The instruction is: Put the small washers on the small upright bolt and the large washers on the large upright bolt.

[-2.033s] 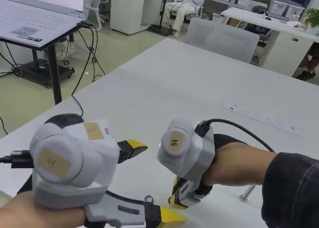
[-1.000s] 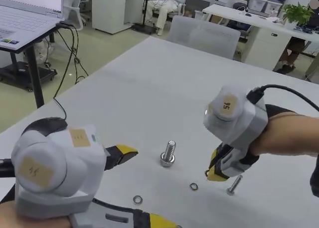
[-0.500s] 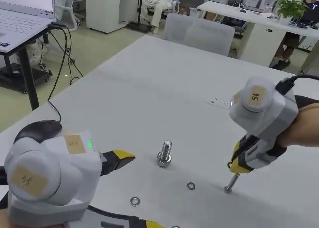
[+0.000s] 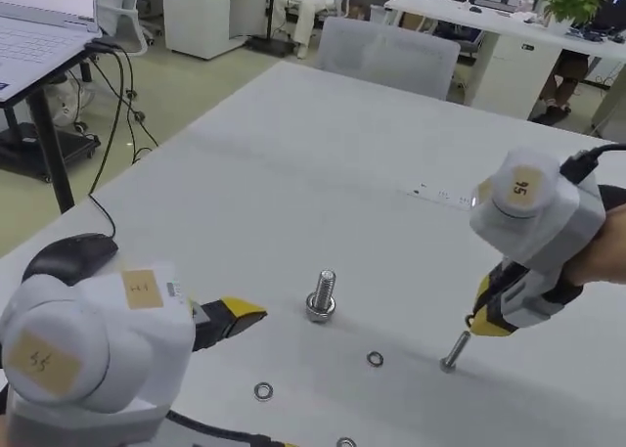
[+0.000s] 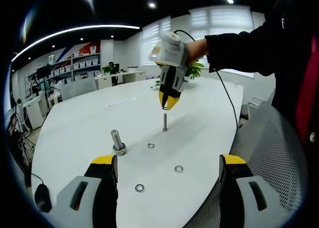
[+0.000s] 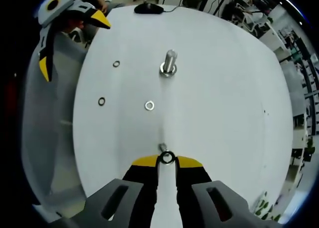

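right gripper [image 6: 168,162] pinches a washer [image 6: 167,157] just above the small upright bolt [image 4: 454,352]; left gripper [image 5: 168,161] gapes wide at the tabletop's [image 4: 293,173] near edge.

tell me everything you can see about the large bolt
The large bolt is silvery metal, threaded, standing upright on the white table with its wider end down. Whether that wide base is head or washer is unclear. Nothing else touches it; loose washers lie nearby, apart from it.
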